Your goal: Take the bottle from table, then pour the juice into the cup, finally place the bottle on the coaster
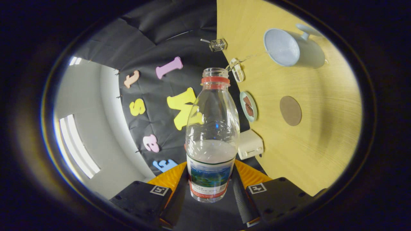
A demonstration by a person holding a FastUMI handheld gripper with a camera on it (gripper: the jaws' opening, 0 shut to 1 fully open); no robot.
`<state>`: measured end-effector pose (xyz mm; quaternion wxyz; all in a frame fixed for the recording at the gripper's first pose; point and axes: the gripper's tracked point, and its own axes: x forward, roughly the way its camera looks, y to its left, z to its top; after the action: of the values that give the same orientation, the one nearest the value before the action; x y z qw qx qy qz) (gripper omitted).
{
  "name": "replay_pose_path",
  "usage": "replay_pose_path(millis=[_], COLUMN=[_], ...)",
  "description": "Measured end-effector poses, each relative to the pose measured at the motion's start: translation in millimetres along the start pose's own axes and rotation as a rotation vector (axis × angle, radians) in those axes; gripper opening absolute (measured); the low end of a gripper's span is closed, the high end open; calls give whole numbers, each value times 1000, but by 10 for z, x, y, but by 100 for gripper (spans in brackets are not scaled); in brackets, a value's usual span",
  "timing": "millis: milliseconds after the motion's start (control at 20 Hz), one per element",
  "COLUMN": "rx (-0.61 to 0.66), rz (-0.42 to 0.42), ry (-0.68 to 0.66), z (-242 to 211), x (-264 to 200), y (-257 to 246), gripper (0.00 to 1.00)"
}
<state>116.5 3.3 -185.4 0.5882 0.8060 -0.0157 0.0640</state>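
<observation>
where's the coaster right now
In the gripper view the round brown coaster lies flat on the wooden table, beyond the fingers, between the small dish and the cup.

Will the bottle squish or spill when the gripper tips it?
The bottle looks like thin clear plastic, so it may dent a little where the gripper clamps both sides of its label. It is under half full, so probably light. Its cap is off, so liquid would likely run out once tipped toward the cup.
</observation>
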Motion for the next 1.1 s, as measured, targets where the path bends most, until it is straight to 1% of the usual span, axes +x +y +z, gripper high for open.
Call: replay_pose_path(millis=[350, 1100], rx=[15, 91], rz=[33, 61], ry=[-1, -27], z=[-1, 38], x=[-11, 2], y=[43, 144], gripper=[74, 74])
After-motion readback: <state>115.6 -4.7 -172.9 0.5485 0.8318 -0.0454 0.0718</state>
